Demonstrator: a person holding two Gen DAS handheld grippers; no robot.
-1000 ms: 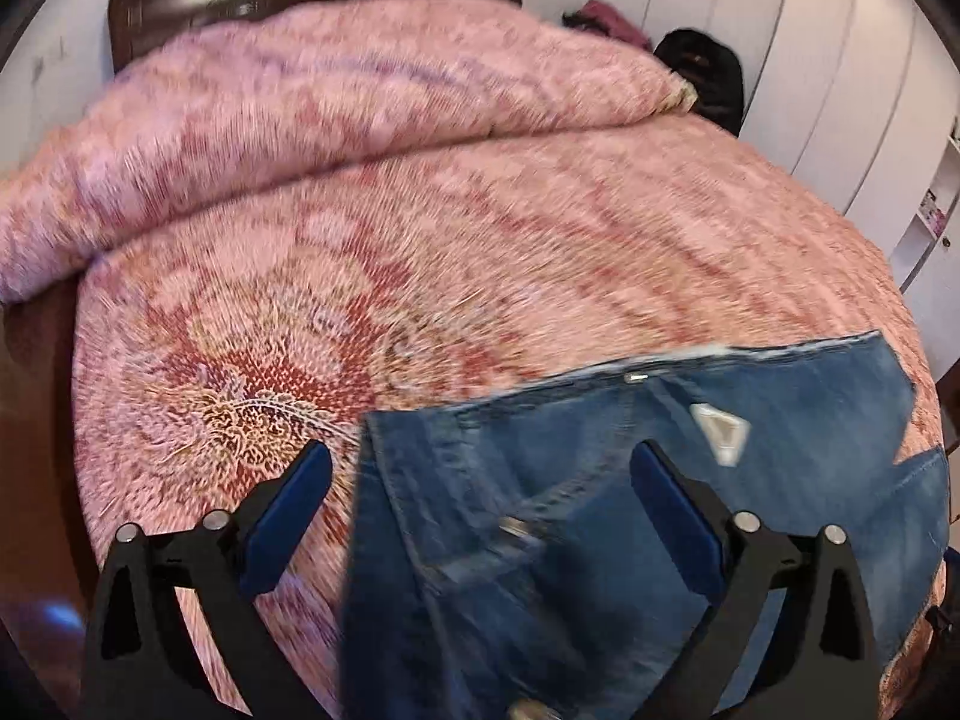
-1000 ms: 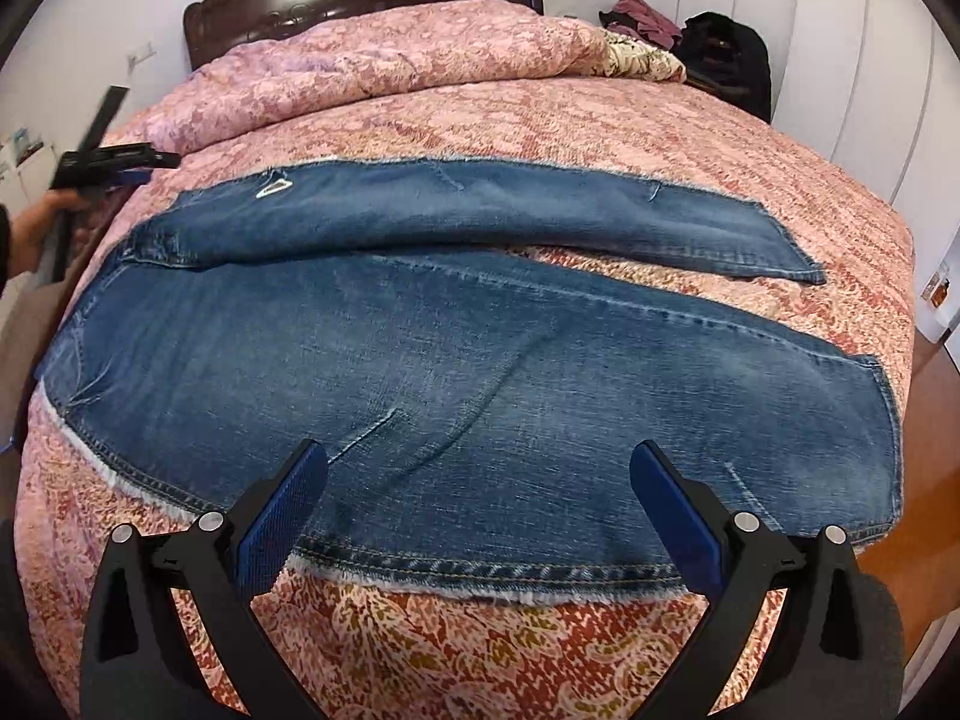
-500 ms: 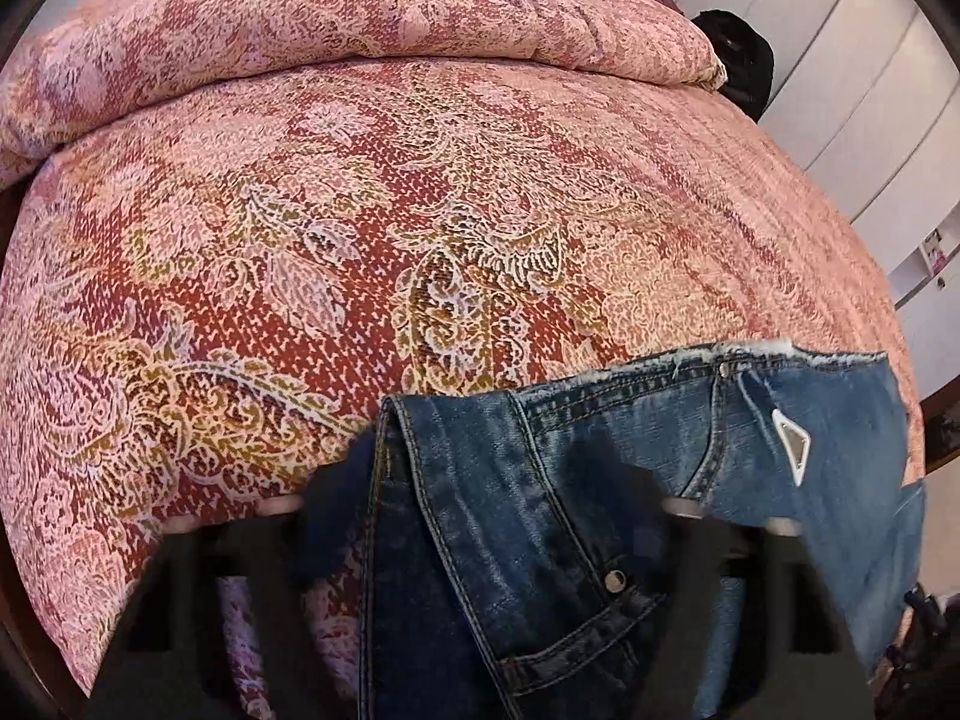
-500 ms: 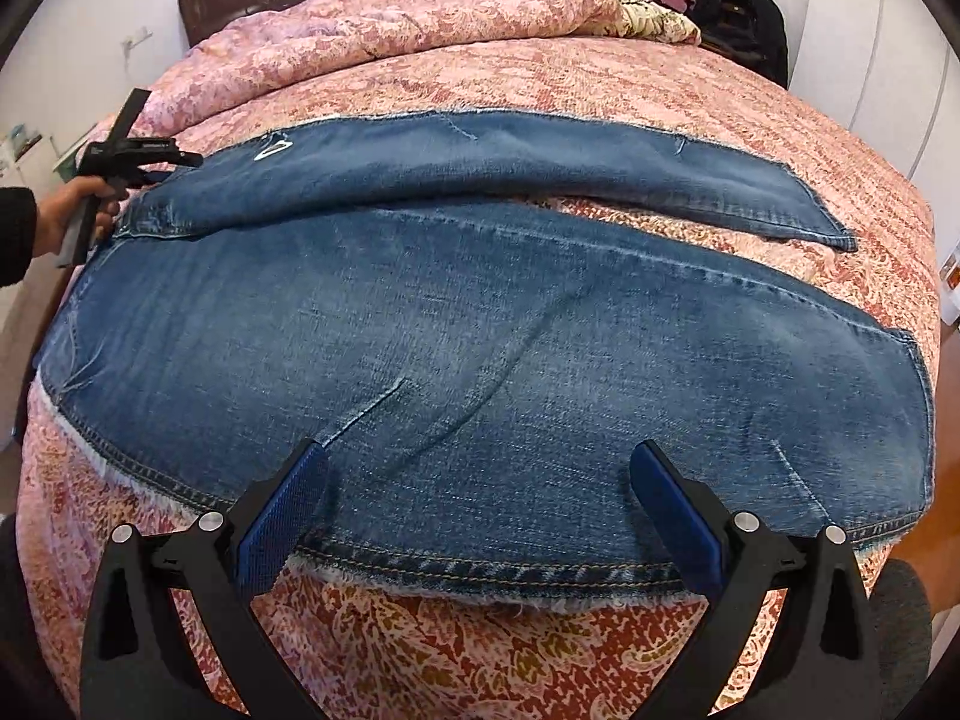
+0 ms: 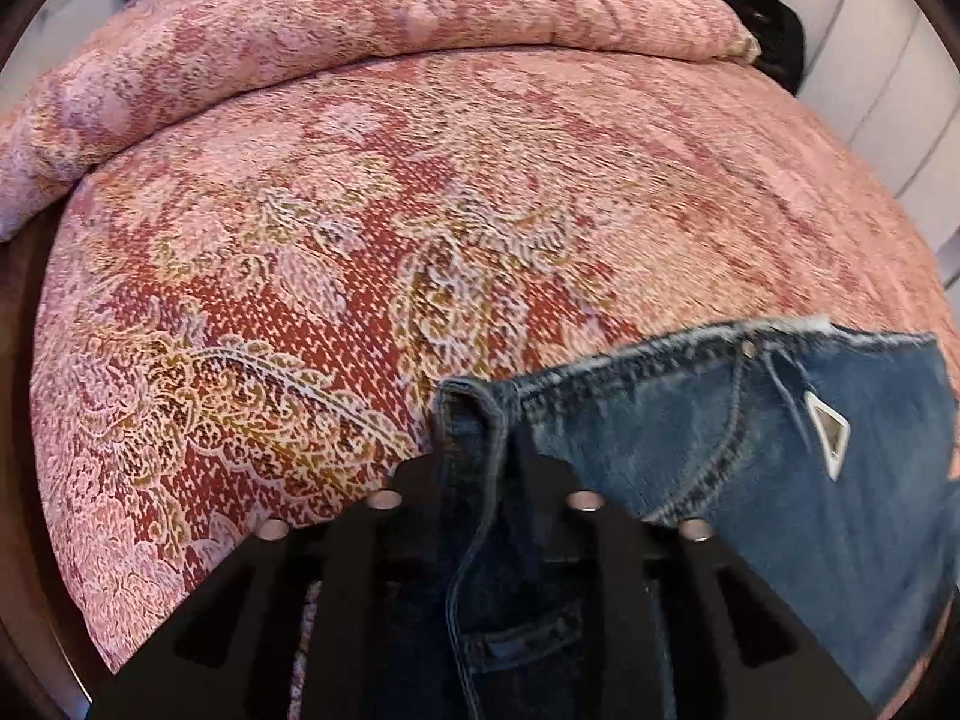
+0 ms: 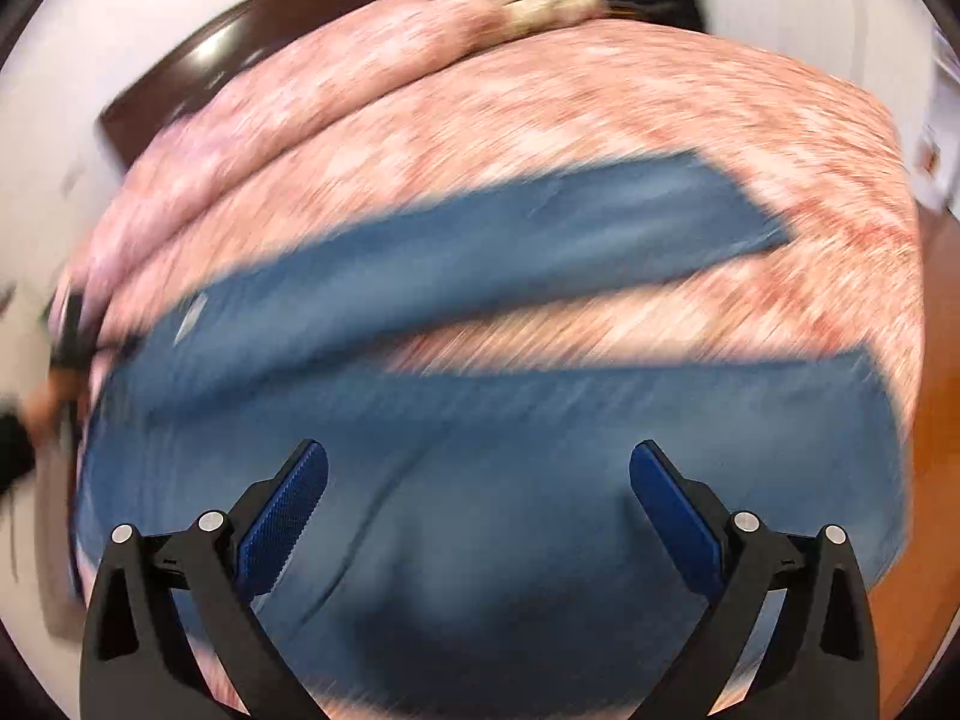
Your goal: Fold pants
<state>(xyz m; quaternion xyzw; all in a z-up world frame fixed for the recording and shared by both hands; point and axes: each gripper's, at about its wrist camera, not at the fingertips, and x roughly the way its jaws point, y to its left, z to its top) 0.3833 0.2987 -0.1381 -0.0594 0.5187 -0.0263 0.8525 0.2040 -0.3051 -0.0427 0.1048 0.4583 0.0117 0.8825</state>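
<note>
My left gripper [image 5: 480, 462] has its jaws closed on the waistband corner of the jeans [image 5: 750, 450], pinching the doubled denim edge right where the band turns down toward the pocket stitching. The jeans lie spread on the bed [image 5: 360, 228], over its pink and red patterned bedspread, both legs running away from the waist with a wedge of bedspread showing between them. My right gripper [image 6: 477, 498] hovers over the nearer leg with its jaws wide open, holding nothing; that view is badly smeared, so I cannot say how close the pads are to the cloth. To do this fold well, I judge the right jaws should take the same leg's outer edge further down, well apart from my left hold, so both lift one straight line of fabric. Then I would carry that edge across onto the far leg, keeping the cloth taut between the two holds, and match seam to seam before letting go. A shallow bite on thick denim may slip, so I want the band seated deep.
</note>
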